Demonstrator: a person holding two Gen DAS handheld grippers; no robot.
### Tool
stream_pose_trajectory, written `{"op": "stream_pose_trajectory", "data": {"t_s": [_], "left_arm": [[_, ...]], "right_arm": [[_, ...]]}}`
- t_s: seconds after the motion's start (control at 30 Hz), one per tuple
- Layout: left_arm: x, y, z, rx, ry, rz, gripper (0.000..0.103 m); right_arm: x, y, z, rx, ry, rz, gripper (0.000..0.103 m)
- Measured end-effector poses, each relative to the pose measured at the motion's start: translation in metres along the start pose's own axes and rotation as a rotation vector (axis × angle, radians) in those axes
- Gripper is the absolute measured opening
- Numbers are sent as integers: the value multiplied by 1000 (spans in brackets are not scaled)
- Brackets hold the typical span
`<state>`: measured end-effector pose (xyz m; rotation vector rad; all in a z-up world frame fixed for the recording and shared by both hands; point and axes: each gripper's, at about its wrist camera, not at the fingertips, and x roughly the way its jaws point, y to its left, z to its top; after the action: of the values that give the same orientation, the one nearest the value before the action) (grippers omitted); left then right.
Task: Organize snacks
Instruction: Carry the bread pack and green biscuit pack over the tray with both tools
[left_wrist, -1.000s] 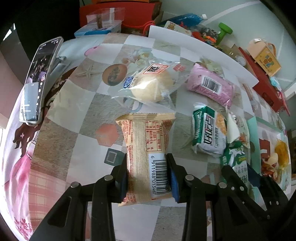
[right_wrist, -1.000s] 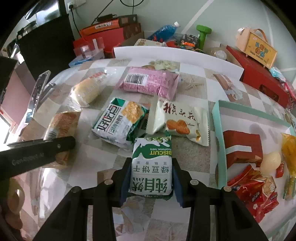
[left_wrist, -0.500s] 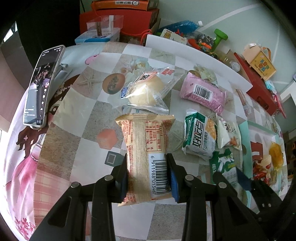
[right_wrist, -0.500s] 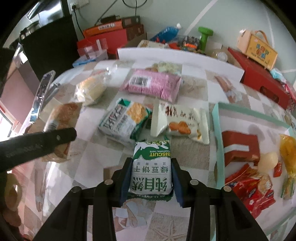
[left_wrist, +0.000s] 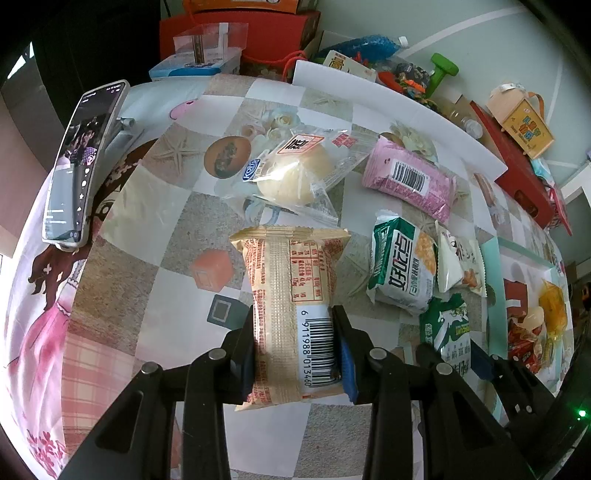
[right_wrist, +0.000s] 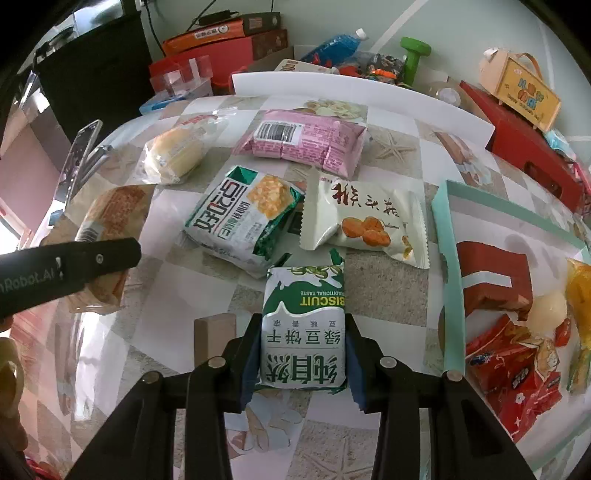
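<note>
L gripper clamped on tan barcode-printed snack pack; R gripper clamped on green-white biscuit pack, both held above patterned tablecloth, w/ teal tray just right.

A smartphone stands propped far left of the fingers. Well beyond them, a green dumbbell lies beside a blue bottle.

both wrist views low over table, facing forward, sharing snacks

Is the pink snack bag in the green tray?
No, the pink bag lies on the table, left of the tray.
</note>
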<state>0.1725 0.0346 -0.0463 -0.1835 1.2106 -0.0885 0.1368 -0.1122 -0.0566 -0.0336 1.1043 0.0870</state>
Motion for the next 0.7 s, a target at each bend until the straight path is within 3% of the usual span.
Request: {"op": "stream_pose_trajectory", "data": {"t_s": [0.7], "left_arm": [[-34,-10,6,18,-83,-24,38]], "right_arm": [[-59,-5,10,13,-137,13,42]]}}
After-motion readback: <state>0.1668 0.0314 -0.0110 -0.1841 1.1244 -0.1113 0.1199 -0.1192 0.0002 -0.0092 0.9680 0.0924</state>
